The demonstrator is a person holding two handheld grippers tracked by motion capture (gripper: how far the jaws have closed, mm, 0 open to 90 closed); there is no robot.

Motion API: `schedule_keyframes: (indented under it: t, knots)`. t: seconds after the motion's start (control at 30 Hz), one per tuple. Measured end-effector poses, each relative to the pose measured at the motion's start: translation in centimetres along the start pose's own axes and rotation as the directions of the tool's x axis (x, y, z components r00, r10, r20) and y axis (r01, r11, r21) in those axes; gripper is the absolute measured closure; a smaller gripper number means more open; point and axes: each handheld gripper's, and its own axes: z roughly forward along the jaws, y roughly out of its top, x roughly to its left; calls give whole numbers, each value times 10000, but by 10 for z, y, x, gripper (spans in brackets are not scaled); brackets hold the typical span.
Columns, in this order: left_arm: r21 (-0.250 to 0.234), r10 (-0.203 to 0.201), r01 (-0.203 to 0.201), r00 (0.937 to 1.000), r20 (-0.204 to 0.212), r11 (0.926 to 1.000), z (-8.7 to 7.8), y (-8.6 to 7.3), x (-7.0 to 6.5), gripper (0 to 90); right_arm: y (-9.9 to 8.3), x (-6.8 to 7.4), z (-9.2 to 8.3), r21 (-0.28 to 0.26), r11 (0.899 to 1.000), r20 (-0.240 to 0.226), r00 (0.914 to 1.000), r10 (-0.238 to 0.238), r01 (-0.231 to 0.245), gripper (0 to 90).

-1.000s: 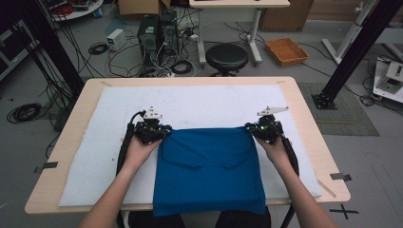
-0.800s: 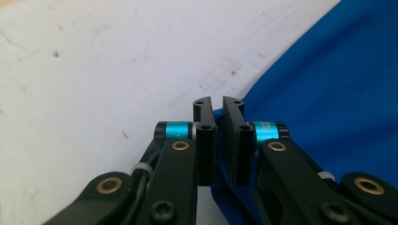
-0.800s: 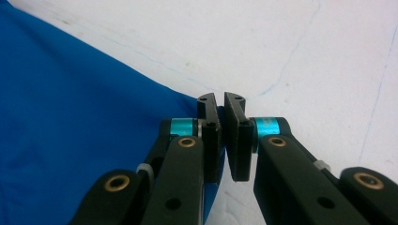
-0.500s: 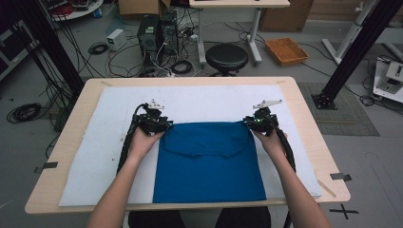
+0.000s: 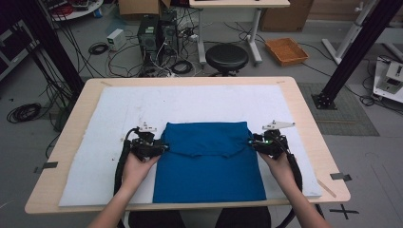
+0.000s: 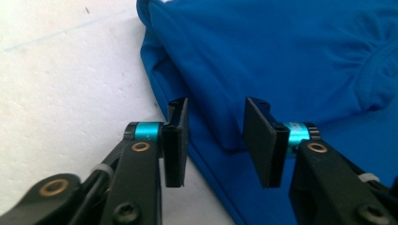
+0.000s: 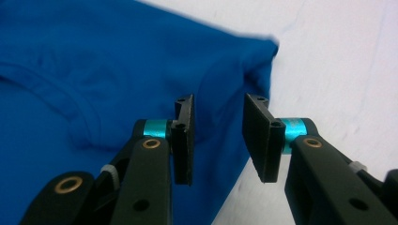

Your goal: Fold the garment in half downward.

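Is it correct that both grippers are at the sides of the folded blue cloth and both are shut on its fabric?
Not quite. The left gripper and right gripper are at the sides of the blue cloth, but both are open; each gripper view shows a gap between the jaws.

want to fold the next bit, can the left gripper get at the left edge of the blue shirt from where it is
Probably yes. The left gripper is open, its fingers straddling the folded left edge of the blue shirt with nothing between. The white mat beside it leaves room.
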Motion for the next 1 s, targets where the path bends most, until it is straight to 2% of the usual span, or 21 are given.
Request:
schedule_keyframes:
  t: [0.07, 0.13, 0.33, 0.4, 0.53, 0.6, 0.87, 0.93, 1.0]
  knots:
    - [-110, 126, -126, 9999, 39, 9999, 0, 1, -3, 735, -5, -1, 4, 171, 9996, -143, 9996, 248, -246, 656]
    - [-38, 273, -273, 9996, 81, 9996, 1, 1, -4, 783, -7, -1, 7, 254, 9991, -261, 9991, 332, -325, 656]
    - [-144, 309, -307, 9995, 105, 9994, 3, 1, -5, 815, -5, 3, 20, 501, 9984, -409, 9988, 281, -260, 661]
    - [-189, 369, -367, 9992, 121, 9991, 2, 1, -5, 820, -4, 4, 23, 529, 9985, -419, 9990, 141, -119, 715]
    - [-277, 500, -496, 9987, 131, 9984, 0, 2, -4, 845, -1, 9, 25, 525, 9980, -407, 9986, -342, 363, 895]
    - [-358, 488, -481, 9987, 174, 9982, -1, 3, -4, 858, 0, 11, 23, 385, 9980, -386, 9980, -493, 508, 899]
    - [-599, 548, -536, 9983, 192, 9968, -9, 8, -3, 853, 2, 10, 12, -67, 9985, -459, 9975, -538, 536, 900]
    - [-613, 377, -370, 9992, 110, 9974, -10, 8, -1, 765, 2, 10, 11, -103, 9988, -461, 9978, -473, 468, 900]
    - [-703, 168, -157, 9997, 153, 9974, -12, 8, 1, 725, 1, 9, 11, -131, 9987, -501, 9975, -490, 484, 899]
